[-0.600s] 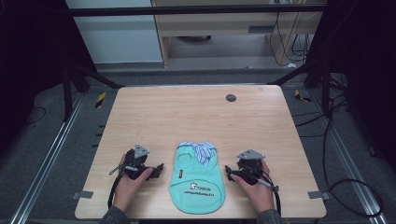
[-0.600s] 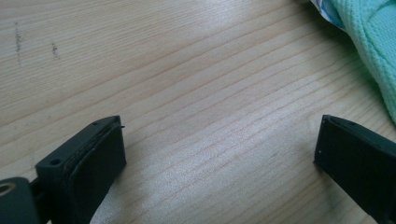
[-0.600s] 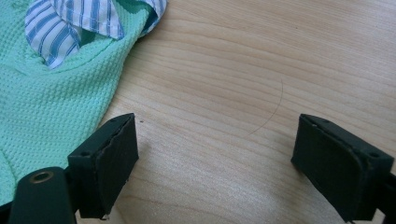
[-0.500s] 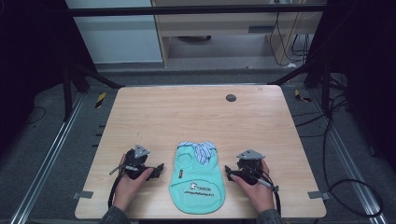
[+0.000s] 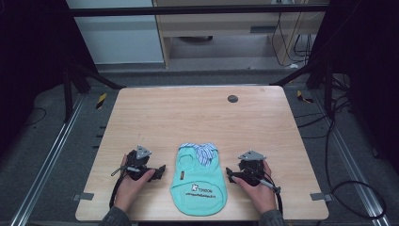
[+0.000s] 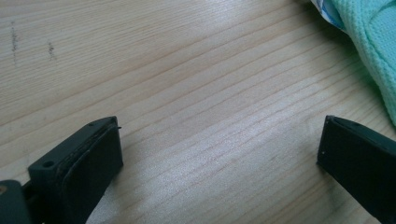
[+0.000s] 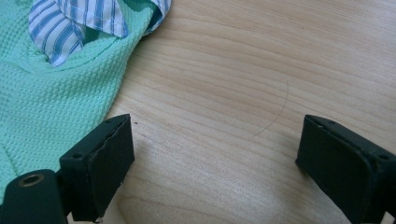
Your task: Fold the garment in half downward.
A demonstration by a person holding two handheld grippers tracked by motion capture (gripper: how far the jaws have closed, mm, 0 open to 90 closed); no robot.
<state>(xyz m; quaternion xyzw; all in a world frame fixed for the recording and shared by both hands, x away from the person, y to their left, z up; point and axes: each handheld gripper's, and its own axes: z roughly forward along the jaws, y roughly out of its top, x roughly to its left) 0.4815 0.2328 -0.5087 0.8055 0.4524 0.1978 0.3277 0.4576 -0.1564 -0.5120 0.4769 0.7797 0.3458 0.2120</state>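
Green shirt point(image 5: 198, 181) laid flat on the table point(image 5: 188, 117), near its front edge, between two open grippers.

The green shirt, a small one with a striped collar point(image 5: 202, 151), is spread out flat with the printed side up, probably so that it can be taken from both sides. Its long axis runs from the near edge toward the far edge, and the collar points away from the person. The left gripper point(image 5: 160, 171) is rested on the table just beside the shirt's left edge, and the right gripper point(image 5: 229, 173) just beside its right edge. The fingers point(image 6: 93, 163) of the left gripper are held wide open with only bare wood between them. The fingers point(image 7: 100, 163) of the right gripper are wide open too, and nothing is held.
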